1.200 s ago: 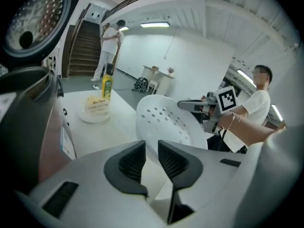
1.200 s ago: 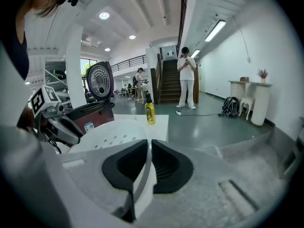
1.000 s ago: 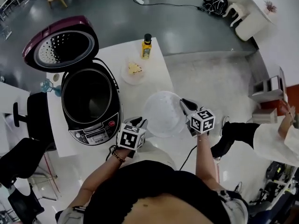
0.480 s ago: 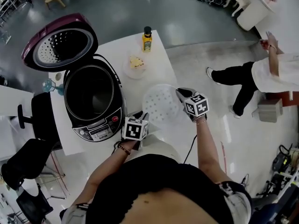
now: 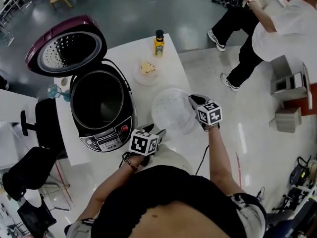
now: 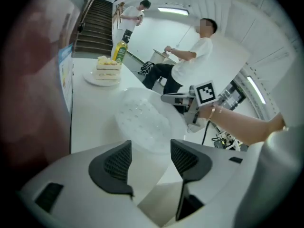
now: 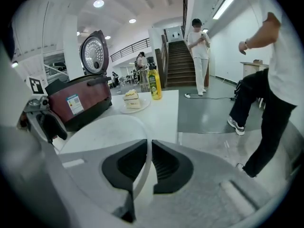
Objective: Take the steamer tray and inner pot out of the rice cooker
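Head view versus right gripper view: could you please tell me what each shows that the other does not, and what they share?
Only the head view looks into the open rice cooker, where the inner pot sits. Only the right gripper view shows the right gripper shut on the rim of the steamer tray. Both show the tray, the cake, the yellow bottle and the cooker's raised lid.

Translucent plastic steamer tray (image 5: pixel 171 110), smooth glossy table (image 5: pixel 174 76)

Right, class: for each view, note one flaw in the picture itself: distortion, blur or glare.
Head view: table edges bow, floor shines. Left gripper view: dark rounded corners, rice cooker blurred at left. Right gripper view: fisheye curve, ceiling lights blown out.
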Tool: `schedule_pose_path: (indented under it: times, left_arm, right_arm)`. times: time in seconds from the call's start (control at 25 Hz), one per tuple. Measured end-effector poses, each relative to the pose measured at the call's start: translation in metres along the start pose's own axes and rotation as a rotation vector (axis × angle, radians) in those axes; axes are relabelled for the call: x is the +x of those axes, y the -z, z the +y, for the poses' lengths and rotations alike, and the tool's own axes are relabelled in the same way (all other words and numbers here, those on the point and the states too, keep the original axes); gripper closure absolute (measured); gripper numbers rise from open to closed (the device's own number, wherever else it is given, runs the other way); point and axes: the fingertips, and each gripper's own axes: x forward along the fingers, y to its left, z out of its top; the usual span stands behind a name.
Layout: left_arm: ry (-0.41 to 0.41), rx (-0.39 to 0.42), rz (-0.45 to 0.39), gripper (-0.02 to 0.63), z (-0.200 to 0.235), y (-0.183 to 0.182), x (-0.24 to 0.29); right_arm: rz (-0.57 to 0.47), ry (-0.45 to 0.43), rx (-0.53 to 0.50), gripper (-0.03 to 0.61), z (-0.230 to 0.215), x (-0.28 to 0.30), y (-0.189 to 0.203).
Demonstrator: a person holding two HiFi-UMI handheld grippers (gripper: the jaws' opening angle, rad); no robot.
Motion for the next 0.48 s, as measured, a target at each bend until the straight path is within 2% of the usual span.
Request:
schedule_pose_path:
  times: [0.12,0.2,0.28,0.36,0.4,0.48]
  left_arm:
    - [0.046,0.087,-0.086,0.374,-0.021,-0.020,-0.019]
    - [0.132,0.164,-0.122,0.374,-0.046,-0.033,-0.028]
    - [0.206,0.254,-0.143,0.374,-0.072,-0.043,-0.034]
    - [0.222,0.341,-0.195,0.374,-0.089,-0.057,-0.047]
    - [0.239,0.359,-0.236,0.374,-0.097,-0.066,-0.058]
    - [0.325,0.327,-0.346,0.374,-0.113,-0.089,-0.089]
  right_arm:
    - [0.000,0.011,-0.029,0.541,-0.001,0.003,-0.004]
    - [0.032,0.023,-0.054,0.535,-0.002,0.005,-0.003]
    - [0.088,0.039,-0.072,0.449,-0.003,0.005,0.000]
    - [0.101,0.064,-0.070,0.397,-0.004,-0.001,-0.003]
    - [0.085,0.082,-0.063,0.390,-0.005,-0.007,-0.008]
    - [0.027,0.115,-0.049,0.388,-0.003,-0.022,-0.027]
